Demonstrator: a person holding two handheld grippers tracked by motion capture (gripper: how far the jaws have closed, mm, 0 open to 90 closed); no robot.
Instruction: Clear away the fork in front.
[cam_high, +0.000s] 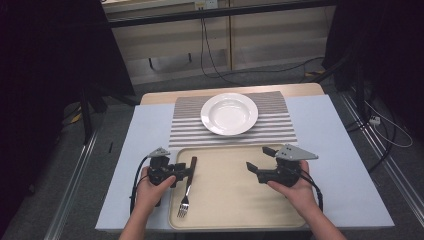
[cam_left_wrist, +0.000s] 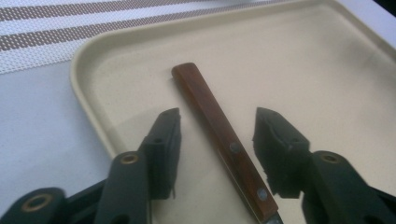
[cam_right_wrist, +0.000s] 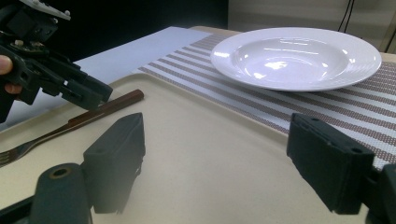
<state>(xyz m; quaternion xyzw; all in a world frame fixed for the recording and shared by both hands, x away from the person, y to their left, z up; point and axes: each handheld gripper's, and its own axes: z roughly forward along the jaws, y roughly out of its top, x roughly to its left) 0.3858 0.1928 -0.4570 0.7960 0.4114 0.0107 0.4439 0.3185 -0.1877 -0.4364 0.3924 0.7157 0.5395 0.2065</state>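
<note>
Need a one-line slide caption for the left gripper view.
Left gripper, jaws open, straddles the wooden handle of a fork lying in a beige tray.

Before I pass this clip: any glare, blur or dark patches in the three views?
High view: sharp on the table, but the surroundings at both sides fall into near black. Left gripper view: wooden fork handle crisp, no glare. Right gripper view: bright highlights on the white plate; its own near jaws look soft, out of focus.
</note>
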